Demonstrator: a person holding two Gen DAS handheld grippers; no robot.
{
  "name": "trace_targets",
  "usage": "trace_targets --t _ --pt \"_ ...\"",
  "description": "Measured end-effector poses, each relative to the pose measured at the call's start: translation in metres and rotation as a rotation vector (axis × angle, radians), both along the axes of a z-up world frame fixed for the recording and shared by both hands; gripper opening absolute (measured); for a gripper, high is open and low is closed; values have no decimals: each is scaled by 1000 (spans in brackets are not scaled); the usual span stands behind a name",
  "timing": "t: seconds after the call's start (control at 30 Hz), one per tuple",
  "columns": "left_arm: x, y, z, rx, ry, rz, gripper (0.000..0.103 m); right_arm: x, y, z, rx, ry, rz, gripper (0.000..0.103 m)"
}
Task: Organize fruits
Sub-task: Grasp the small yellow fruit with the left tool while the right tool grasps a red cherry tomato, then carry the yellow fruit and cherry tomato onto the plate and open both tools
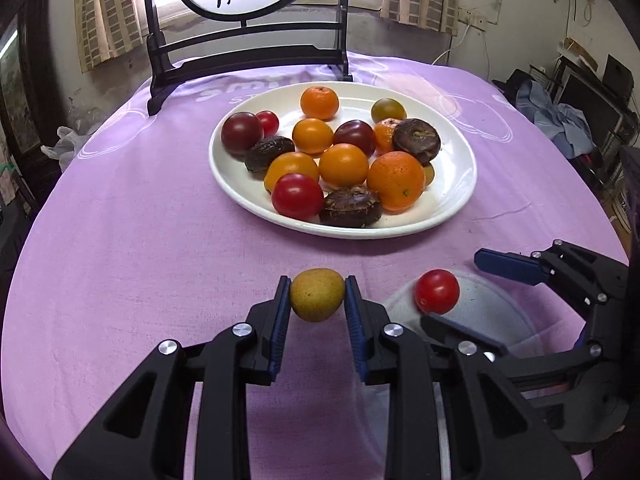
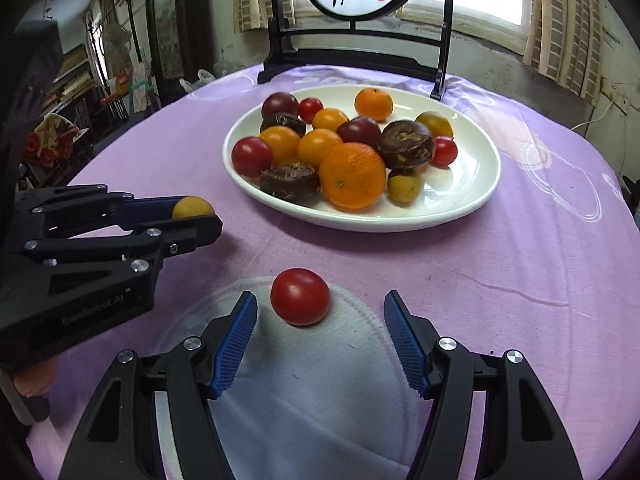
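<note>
My left gripper (image 1: 317,295) is shut on a small yellow-green fruit (image 1: 317,295) and holds it above the purple cloth, near the table's front; the fruit also shows in the right wrist view (image 2: 192,207). My right gripper (image 2: 320,312) is open and empty. A red tomato (image 2: 300,296) lies just ahead of its fingertips on a small pale plate (image 2: 320,380). The same tomato shows in the left wrist view (image 1: 437,291), with the right gripper (image 1: 460,292) beside it. A large white plate (image 1: 456,196) farther back holds several oranges, tomatoes and dark fruits.
A round table under a purple cloth (image 1: 140,220) fills both views. A dark wooden stand with a round painted screen (image 1: 248,52) stands at the table's far edge behind the large plate (image 2: 472,196). Cluttered room furniture surrounds the table.
</note>
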State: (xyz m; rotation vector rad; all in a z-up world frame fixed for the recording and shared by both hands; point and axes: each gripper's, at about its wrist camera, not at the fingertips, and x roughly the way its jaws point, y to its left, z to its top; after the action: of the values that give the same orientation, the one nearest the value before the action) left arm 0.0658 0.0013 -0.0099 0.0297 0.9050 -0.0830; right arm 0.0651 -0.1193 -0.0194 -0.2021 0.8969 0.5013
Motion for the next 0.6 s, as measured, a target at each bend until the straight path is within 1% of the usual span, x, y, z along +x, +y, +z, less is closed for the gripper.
trace_targets --t 0.03,0.07,0.1,0.13,0.2,0.4,0.6 --pt "0 0 -1 3 1 0 26 1 4 -2 -2 9 4 64" --pt "0 0 -1 4 3 -1 26 1 7 -4 -13 12 8 60" --pt "1 0 -2 0 6 -3 26 2 9 -5 -27 15 7 48" --pt "1 0 -2 -1 8 -5 26 2 10 -5 -38 4 -3 43" --pt "1 -1 -2 0 8 -7 26 2 8 -4 -10 16 1 31" --pt "1 -2 -2 -7 13 -11 26 1 2 -2 1 22 -3 31" --pt "2 -3 -4 -11 22 -18 26 -4 -3 5 0 -9 -3 31"
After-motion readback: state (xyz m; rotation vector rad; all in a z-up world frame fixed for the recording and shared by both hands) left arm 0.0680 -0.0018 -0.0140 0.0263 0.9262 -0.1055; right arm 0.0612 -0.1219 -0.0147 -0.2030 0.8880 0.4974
